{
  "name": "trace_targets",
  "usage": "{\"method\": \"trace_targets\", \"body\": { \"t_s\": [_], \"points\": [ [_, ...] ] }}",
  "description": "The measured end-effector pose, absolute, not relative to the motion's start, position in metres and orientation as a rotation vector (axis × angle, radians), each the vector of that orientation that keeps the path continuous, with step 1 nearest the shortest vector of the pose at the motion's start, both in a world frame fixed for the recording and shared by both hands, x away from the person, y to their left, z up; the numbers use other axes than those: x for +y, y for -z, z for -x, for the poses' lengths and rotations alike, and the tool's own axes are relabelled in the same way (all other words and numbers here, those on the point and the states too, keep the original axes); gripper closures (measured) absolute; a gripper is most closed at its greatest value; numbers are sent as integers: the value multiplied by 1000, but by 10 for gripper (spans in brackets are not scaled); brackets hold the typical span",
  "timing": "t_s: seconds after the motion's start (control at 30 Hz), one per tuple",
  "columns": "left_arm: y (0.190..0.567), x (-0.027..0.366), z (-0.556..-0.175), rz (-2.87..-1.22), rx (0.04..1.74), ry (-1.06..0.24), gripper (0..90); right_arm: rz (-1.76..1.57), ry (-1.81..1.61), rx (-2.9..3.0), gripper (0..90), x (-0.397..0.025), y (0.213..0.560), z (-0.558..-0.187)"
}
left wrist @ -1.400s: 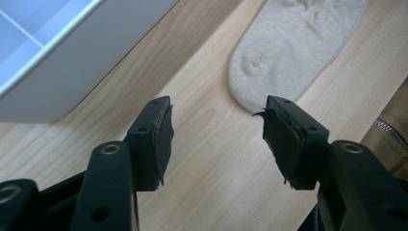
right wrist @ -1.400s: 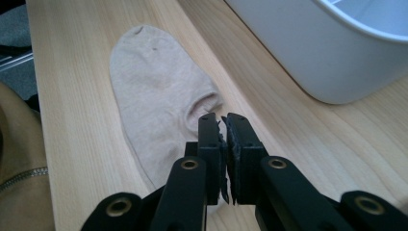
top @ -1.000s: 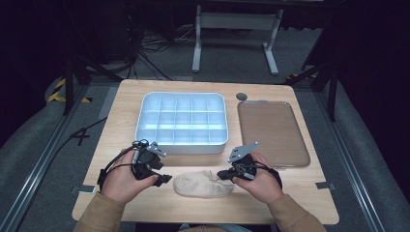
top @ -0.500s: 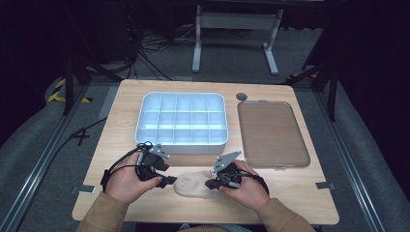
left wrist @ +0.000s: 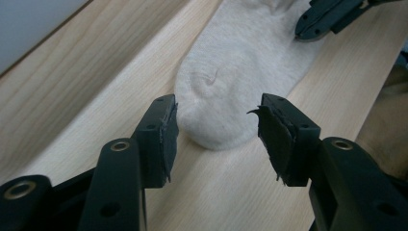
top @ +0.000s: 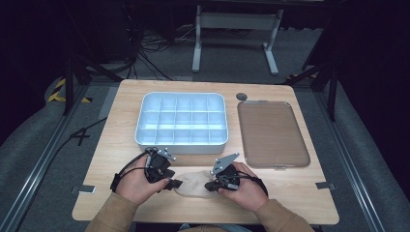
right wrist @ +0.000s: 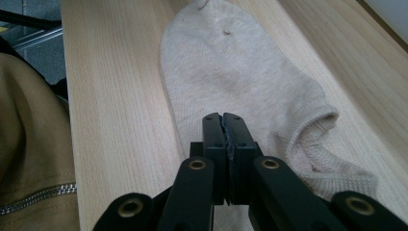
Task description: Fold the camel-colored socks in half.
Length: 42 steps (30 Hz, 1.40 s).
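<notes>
on the table [top: 121, 140], right gripper [top: 211, 185] has moved onto sock [top: 193, 183], jaws together; left gripper [top: 175, 183] apart.

High view: fixed above the person's side, facing forward and down; far enough to take in the whole table [top: 121, 145].
Left gripper view: rides low on the left gripper [left wrist: 216, 132], looking along its parted jaws, very near the sock [left wrist: 240, 67] toe just ahead.
Right gripper view: rides on the right gripper [right wrist: 224, 126], looking along its jaws, pressed together, close over the sock's cuff end.
Shared: all three show the sock; the left gripper view also catches the other gripper's jaws at the sock's far end.
</notes>
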State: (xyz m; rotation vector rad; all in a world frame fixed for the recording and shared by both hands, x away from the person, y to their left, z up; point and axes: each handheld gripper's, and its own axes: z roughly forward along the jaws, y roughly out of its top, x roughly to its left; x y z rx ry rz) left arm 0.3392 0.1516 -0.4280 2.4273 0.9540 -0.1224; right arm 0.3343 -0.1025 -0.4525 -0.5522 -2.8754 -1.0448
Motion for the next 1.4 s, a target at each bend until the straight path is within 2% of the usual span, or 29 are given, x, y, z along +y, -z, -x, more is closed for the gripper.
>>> {"method": "trace_targets", "body": {
  "t_s": [0.1,0.33,0.6,0.73,0.93,1.2,1.4],
  "points": [
    [435,147,-339,-2455,966,88,572,550,1046,-2876,897,-103,452,-334],
    [440,142,-339,-2515,962,23,635,533,1051,-2890,896,-103,451,-334],
    [442,137,-338,-2569,950,9,644,524,1053,-2896,897,-103,451,-334],
    [445,133,-337,-2610,944,-4,611,522,1063,-2889,897,-104,450,-333],
    [445,130,-336,-2618,960,-11,614,518,1065,-2899,896,-104,451,-333],
    [445,127,-335,-2616,949,54,822,533,1073,-2895,896,-106,449,-333],
    [443,125,-335,-2627,959,44,846,527,1108,-2900,896,-104,451,-332]
  ]
}}
